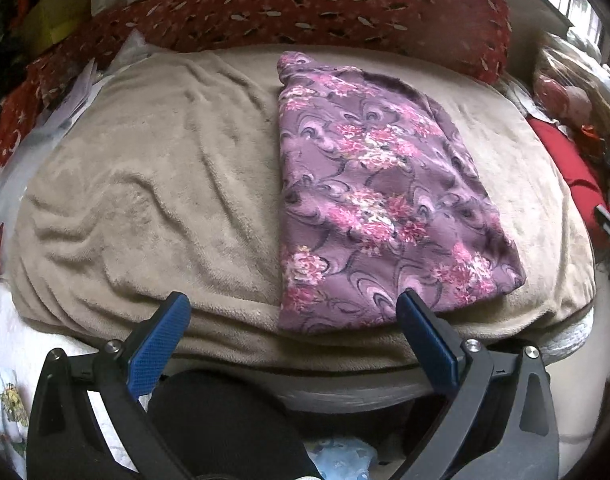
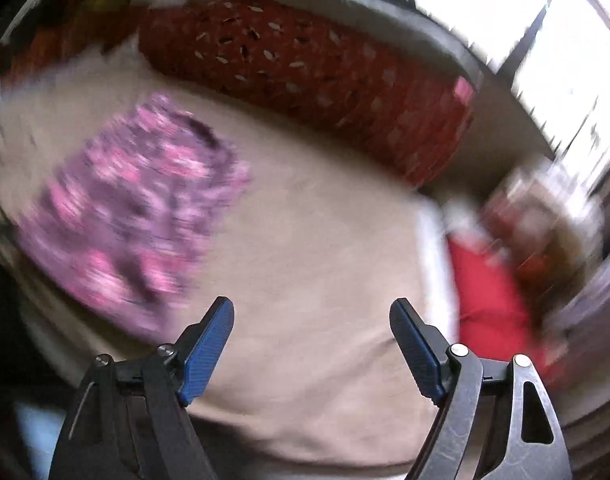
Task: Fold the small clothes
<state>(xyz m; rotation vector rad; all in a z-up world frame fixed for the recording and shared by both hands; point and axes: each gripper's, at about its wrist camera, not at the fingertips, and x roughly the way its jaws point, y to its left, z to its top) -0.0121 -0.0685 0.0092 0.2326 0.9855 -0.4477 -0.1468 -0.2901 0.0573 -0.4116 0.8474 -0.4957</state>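
Blue-padded left gripper (image 1: 293,312) hangs with jaws apart and empty at the bed's near edge. One purple floral folded garment (image 1: 381,192) lies on the beige fleece blanket (image 1: 145,184), its long axis running from that edge toward one red patterned pillow (image 1: 305,8). The right gripper (image 2: 311,320), jaws also apart and empty, sits further right; its view is blurred, so the left looks nearer.

A beige fleece blanket (image 1: 153,184) is covering the bed, lying rumpled. A folded purple floral garment (image 1: 377,192) is resting flat on its right half, and a red patterned pillow (image 1: 325,8) is sitting along the far edge.
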